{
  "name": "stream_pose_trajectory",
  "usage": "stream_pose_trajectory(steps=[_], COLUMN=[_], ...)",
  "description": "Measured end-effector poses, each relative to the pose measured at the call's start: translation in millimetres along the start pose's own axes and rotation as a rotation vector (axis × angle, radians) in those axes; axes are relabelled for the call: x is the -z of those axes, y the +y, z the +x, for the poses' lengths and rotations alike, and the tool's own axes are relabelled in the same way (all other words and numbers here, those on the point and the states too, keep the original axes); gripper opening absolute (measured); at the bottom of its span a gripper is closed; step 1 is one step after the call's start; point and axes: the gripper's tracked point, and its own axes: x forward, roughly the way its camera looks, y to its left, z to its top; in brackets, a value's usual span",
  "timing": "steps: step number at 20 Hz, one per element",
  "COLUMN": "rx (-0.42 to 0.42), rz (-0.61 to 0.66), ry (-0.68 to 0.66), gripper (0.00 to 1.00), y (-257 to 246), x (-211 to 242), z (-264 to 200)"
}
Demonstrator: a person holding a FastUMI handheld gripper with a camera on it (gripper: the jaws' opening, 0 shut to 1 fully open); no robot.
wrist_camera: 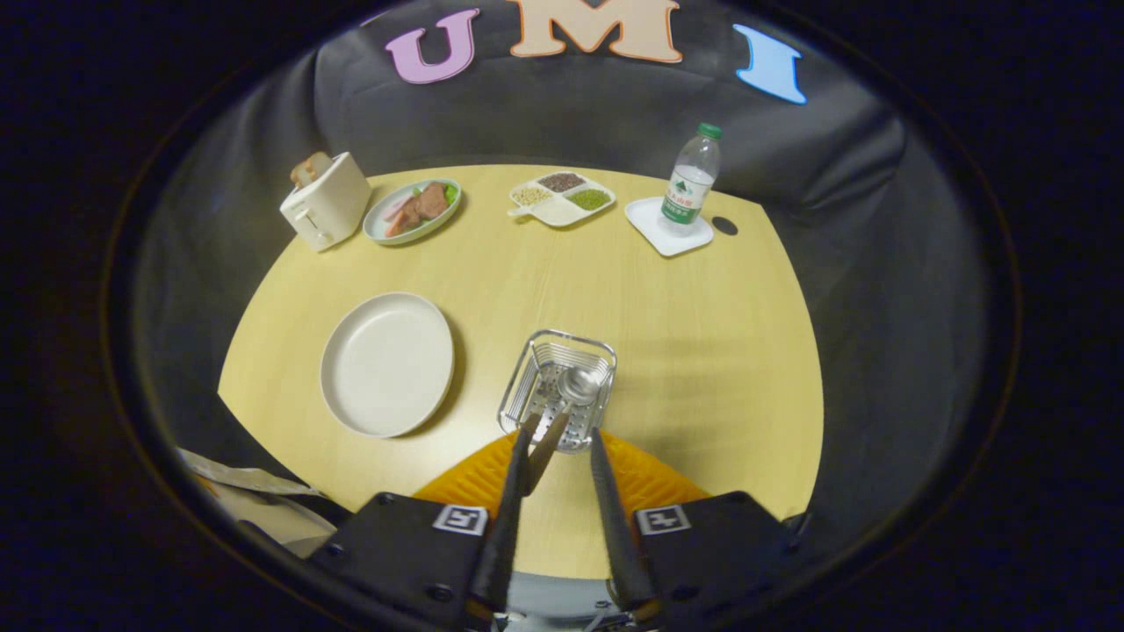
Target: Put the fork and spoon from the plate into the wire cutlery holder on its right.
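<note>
Handheld two-finger gripper points fwd and down, seen from the cam riding on it. Both fingers run up from the near mount, converging slightly toward the far tips. Jaws part-open, narrow gap btwn tips. Left finger has the slim handle of the silver metal spoon lying against its inner face near the tip; right finger stands clear of that handle, not touching it. So no two-sided grip. Two blocky finger carriages sit at the near base, each w/ a small square marker on top.
</note>
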Motion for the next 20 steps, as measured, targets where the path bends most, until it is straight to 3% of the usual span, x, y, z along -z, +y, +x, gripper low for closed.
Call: stream_pose_trajectory(steps=[6,11,20], rx=[0.005,-0.006,0.06], rz=[0.04,0.096,0.038], ry=[-0.09,-0.244,-0.584], gripper=[1.0,1.0,1.0], y=[9,28,53], x=[-8,-24,-55], z=[-12,-36,-103])
